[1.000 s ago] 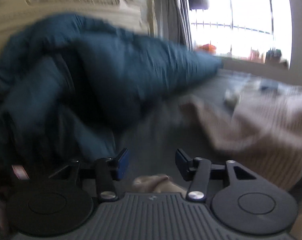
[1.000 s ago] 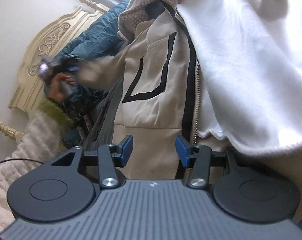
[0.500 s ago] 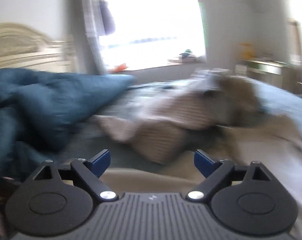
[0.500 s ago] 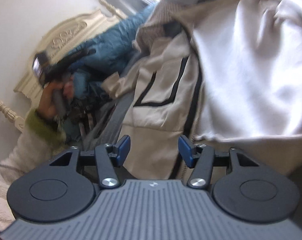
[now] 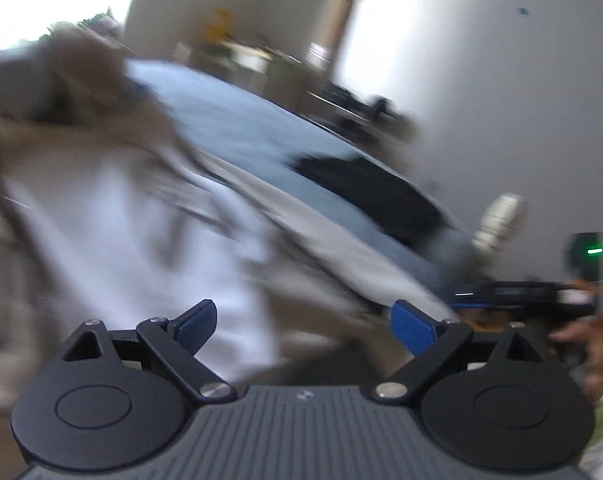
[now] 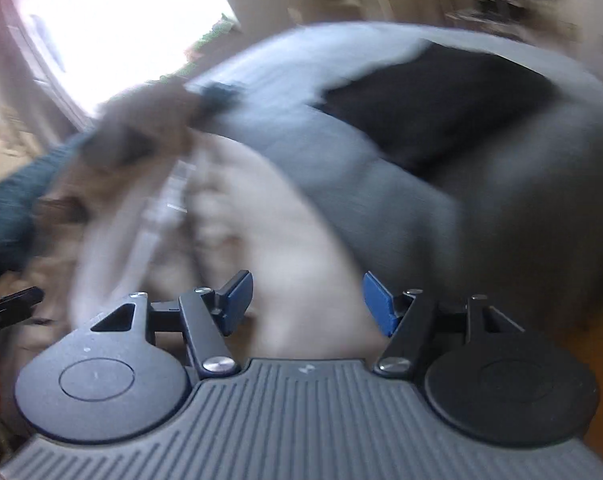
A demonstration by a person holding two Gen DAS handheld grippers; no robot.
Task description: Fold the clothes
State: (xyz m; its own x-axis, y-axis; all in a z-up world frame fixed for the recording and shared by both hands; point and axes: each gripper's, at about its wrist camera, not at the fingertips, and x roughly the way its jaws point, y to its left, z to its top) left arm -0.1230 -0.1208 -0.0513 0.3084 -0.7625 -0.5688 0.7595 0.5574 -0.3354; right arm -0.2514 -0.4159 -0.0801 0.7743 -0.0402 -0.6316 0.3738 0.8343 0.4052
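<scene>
Swung hard across the room since the earlier frames: away from the teal duvet and carved headboard, toward the foot of the bed and the far wall. Heavily smeared in both views.

In the left wrist view, left gripper spread wide, fingers just opened further, nothing between them; pale cloth only behind the gap. White jacket heaped at the left on the bed, a brownish garment bunched above it. Farther right, a black garment flat on the grey-blue sheet, well apart from the heap. At the far right edge, a hand with the other tool, blurred.

In the right wrist view, right gripper parted about halfway, fingers likewise just opened further and released, empty. White jacket directly ahead and below, black garment beyond at the upper right.

Judged as a repositioning step: both tools let go and carried toward a fresh hold, no fold under way. Next called for: slowing down, settling over the jacket, picking out a hem or shoulder edge on each side, then closing on single layers.

No brand, label or writing legible; only a small embossed mark on each tool body, too blurred to read.
</scene>
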